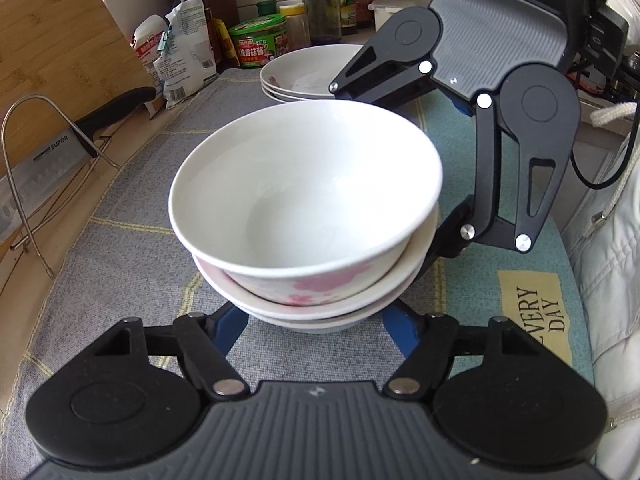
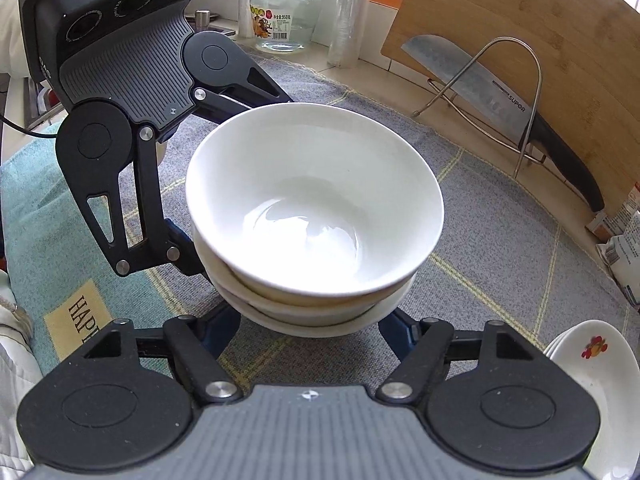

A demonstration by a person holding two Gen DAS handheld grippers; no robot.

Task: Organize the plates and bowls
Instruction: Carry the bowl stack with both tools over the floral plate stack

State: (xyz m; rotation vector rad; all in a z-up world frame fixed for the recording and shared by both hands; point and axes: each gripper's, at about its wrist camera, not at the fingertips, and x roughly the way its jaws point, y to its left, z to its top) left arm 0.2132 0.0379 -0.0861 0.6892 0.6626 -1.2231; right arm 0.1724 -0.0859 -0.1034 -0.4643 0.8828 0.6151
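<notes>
A stack of three white bowls [image 1: 308, 184] [image 2: 316, 200], the upper ones with pink flowers outside, stands on a grey checked cloth [image 1: 120, 240]. My left gripper [image 1: 316, 320] is shut on the bottom of the stack, a blue finger on each side. Opposite it, my right gripper [image 2: 310, 328] straddles the same stack low down. Its blue fingers [image 1: 452, 236] lie against or just beside the lowest bowl, and the pads are hidden under the rim. A pile of white plates [image 1: 304, 72] [image 2: 588, 364] sits farther along the cloth.
A wire rack [image 1: 40, 152] holds a cleaver in front of a wooden cutting board [image 1: 60, 60]. Bottles, jars and bags [image 1: 260, 40] line the wall behind the plates. A person's white jacket [image 1: 612, 260] is at the counter's edge.
</notes>
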